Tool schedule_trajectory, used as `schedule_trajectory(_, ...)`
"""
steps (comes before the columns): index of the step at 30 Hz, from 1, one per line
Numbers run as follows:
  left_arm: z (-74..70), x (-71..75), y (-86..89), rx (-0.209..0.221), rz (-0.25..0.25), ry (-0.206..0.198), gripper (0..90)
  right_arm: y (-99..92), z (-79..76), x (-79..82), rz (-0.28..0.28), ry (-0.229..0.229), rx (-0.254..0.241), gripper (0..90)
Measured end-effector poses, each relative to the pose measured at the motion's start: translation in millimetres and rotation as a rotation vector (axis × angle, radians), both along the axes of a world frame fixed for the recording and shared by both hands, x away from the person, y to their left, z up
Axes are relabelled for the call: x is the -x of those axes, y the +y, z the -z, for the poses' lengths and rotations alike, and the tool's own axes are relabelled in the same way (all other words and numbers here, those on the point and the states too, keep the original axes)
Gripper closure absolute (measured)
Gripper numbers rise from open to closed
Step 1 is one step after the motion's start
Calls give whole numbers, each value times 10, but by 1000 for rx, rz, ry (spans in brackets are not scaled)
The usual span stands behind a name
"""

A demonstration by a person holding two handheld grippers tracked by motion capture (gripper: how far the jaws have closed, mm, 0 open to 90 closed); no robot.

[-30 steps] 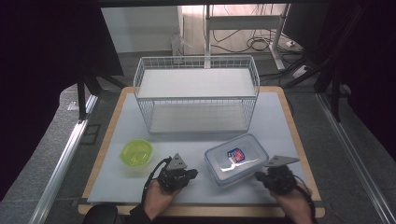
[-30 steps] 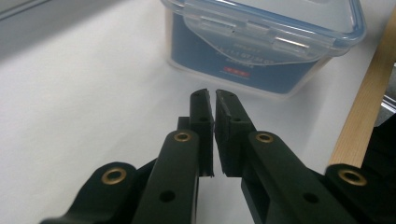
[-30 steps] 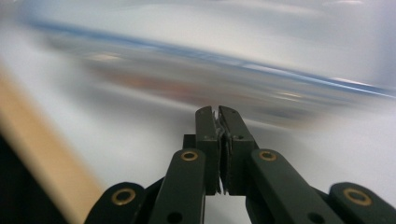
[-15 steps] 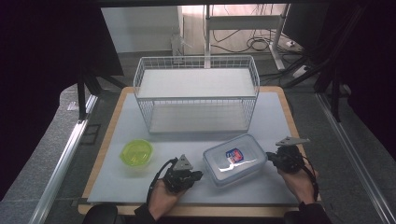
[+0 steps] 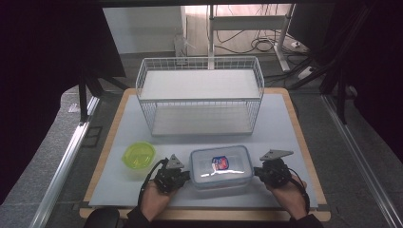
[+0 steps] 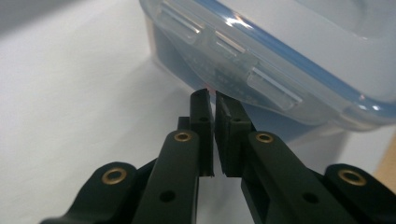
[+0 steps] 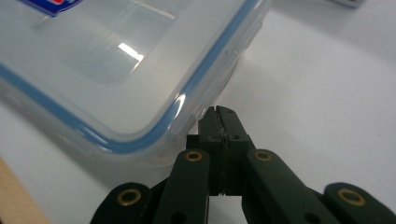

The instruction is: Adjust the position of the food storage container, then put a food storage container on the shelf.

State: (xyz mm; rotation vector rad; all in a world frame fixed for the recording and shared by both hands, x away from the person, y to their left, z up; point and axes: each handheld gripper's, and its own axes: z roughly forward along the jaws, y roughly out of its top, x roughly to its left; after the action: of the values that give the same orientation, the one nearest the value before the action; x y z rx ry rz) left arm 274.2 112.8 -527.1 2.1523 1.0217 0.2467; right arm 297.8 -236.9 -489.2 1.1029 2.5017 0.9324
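Note:
A clear plastic food container (image 5: 221, 167) with a blue-sealed lid and a red and blue label lies at the front middle of the white mat. My left gripper (image 5: 187, 175) sits at its left end, jaws shut with nothing between them. In the left gripper view the tips (image 6: 215, 100) rest just under the lid clasp of the container (image 6: 299, 51). My right gripper (image 5: 256, 171) is at the right end, also shut and empty. In the right gripper view its tips (image 7: 218, 114) touch the side flap of the container (image 7: 116, 60).
A white wire basket (image 5: 199, 95) stands behind the container, its open side toward me. A yellow-green round bowl (image 5: 139, 155) lies left of my left gripper. The white mat (image 5: 280, 123) covers a wooden table whose front edge (image 5: 204, 213) runs beneath my hands.
The container has turned from a slant to square with the table and shifted slightly left. My right gripper came in to its right end; my left gripper drew back slightly to the left.

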Motion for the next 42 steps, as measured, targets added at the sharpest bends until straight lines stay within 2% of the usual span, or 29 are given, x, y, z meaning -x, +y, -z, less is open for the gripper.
schedule_trajectory(7, 2, -71, 147, -38, -65, -13, 874, 182, 18, 109, -59, 14, -15, 900)
schedule_trajectory(10, 3, -73, 168, -35, -67, -10, 872, 246, 15, 158, -80, -13, 16, 899)
schedule_trajectory(14, -35, -46, 212, -36, -55, 1, 820, 209, 22, 133, -78, -10, 0, 846)
schedule_trajectory(15, -55, -30, 239, -31, -51, 10, 769, 188, 16, 127, -73, -22, 11, 822)
schedule_trajectory(16, -80, -12, 272, -34, -54, 6, 650, 145, 3, 121, -58, -43, 21, 765)
schedule_trajectory(17, -100, 3, 300, -41, -61, -2, 650, 145, 3, 121, -58, -43, 21, 765)
schedule_trajectory(18, -131, 24, 347, -33, -72, -15, 600, 122, -3, 114, -51, -42, 21, 725)
schedule_trajectory(20, -184, 49, 418, -5, -81, -30, 491, 66, -4, 83, -39, -32, 13, 612)
schedule_trajectory(22, -208, 70, 451, -5, -68, -51, 397, 37, -9, 66, -36, -33, 7, 507)
schedule_trajectory(23, -218, 72, 470, 11, -64, -57, 362, 28, -19, 64, -37, -29, 5, 472)
schedule_trajectory(24, -231, 72, 483, 29, -57, -54, 288, 4, -39, 59, -41, -42, -1, 381)
schedule_trajectory(27, -267, 81, 503, 48, -44, -67, 234, -27, -63, 47, -43, -45, -10, 328)
schedule_trajectory(28, -295, 89, 519, 67, -28, -74, 220, -57, -80, 39, -34, -50, -24, 268)
schedule_trajectory(32, -348, 94, 521, 83, -21, -88, 163, -101, -113, 24, -30, -45, -60, 205)
schedule_trajectory(34, -390, 78, 495, 106, 11, -85, 129, -94, -144, 23, -33, -61, -80, 141)
schedule_trajectory(37, -414, 60, 451, 102, 38, -87, 115, -71, -163, 26, -30, -75, -84, 112)
schedule_trajectory(40, -448, 21, 394, 75, 62, -97, 94, -31, -187, 33, -37, -74, -98, 86)
schedule_trajectory(41, -457, -6, 376, 70, 72, -86, 66, 1, -197, 27, -45, -68, -121, 73)
schedule_trajectory(42, -463, -36, 359, 67, 76, -77, 66, 1, -197, 27, -45, -68, -121, 73)
